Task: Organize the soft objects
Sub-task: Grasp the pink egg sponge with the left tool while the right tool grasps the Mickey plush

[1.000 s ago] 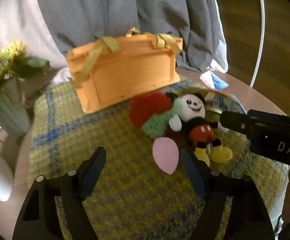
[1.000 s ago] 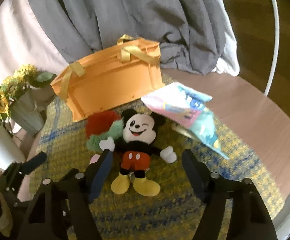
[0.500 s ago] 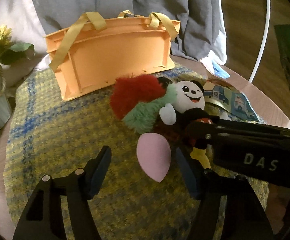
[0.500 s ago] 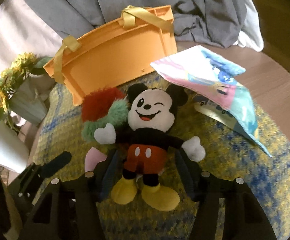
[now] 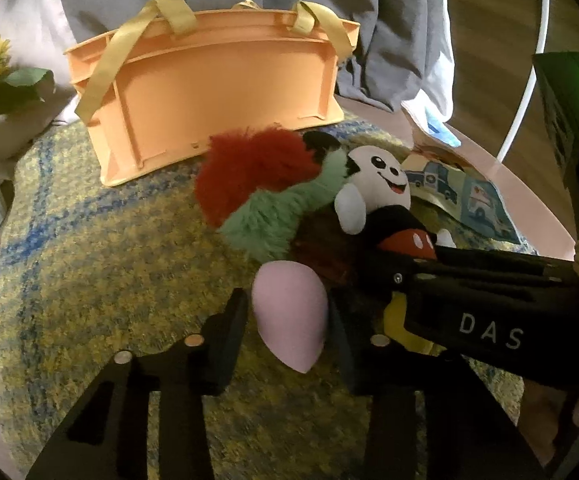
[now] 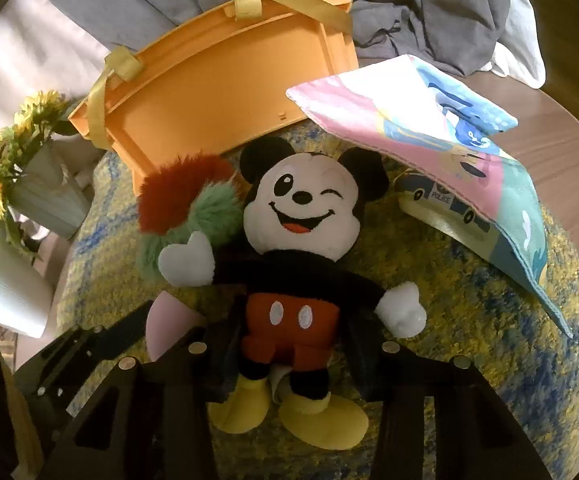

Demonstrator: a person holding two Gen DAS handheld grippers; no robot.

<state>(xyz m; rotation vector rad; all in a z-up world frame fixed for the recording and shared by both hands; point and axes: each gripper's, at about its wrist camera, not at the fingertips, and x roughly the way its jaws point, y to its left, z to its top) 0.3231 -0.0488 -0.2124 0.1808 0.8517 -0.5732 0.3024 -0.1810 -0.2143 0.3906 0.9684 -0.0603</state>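
Observation:
A Mickey Mouse plush (image 6: 297, 248) lies on its back on a yellow-blue woven mat (image 6: 469, 320). My right gripper (image 6: 289, 340) is open, its fingers on either side of the plush's red shorts. A pink egg-shaped sponge (image 5: 289, 320) lies beside a red and green fluffy toy (image 5: 265, 184). My left gripper (image 5: 287, 340) is open, its fingers close on either side of the sponge. An orange basket (image 5: 217, 92) with yellow handles stands behind. The right gripper's body (image 5: 489, 312) hides Mickey's legs (image 5: 405, 320) in the left wrist view.
Soft cloth books (image 6: 441, 140) lie right of the plush. A vase of sunflowers (image 6: 29, 176) stands at the mat's left edge. Grey fabric (image 5: 329, 4) hangs behind the basket. The round wooden table's edge (image 6: 561, 152) runs at the right.
Both grippers have moved forward and down. The left one now straddles the pink sponge and has narrowed. The right one now straddles Mickey's shorts.

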